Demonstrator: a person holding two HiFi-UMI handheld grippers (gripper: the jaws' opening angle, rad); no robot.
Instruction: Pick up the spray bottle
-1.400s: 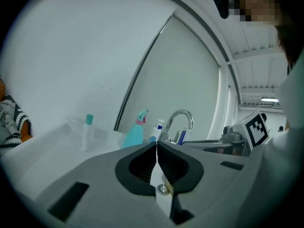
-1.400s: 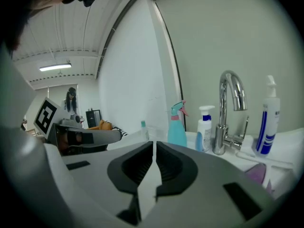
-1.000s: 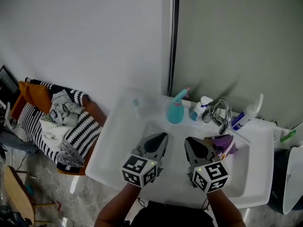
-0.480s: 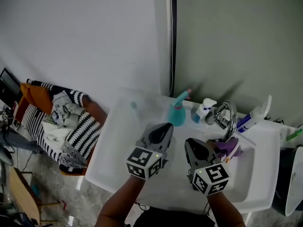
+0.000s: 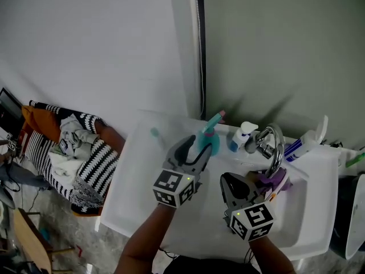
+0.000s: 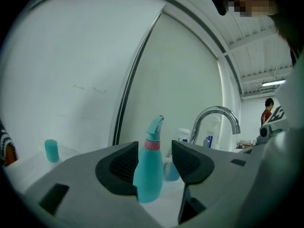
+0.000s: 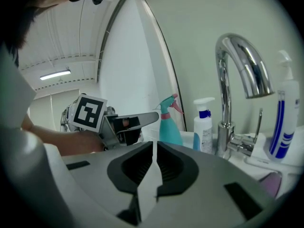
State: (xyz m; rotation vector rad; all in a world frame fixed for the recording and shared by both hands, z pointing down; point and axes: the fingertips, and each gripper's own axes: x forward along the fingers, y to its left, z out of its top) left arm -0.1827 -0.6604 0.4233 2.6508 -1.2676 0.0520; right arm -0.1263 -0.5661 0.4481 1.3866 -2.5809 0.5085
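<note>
From the head view, the spray bottle [image 5: 209, 143] stands on the sink's [image 5: 132, 178] back ledge, between the left gripper's [image 5: 198, 147] parted jaws. A small pump bottle [image 5: 240, 137] is at its 3 o'clock, with the faucet [image 5: 271, 144] beyond that. The right gripper [image 5: 228, 181] sits over the basin at the faucet's 7 o'clock, and a chair heaped with clothes [image 5: 71, 150] stands at the sink's 9 o'clock.

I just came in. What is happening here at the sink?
A person stands at a white sink with tongs in each hand. The left tongs have just been opening, and their jaws now stand apart on either side of the teal spray bottle at the back of the sink. They do not grip it yet. The right tongs are shut and empty, over the basin near the faucet and a purple cloth.
</note>
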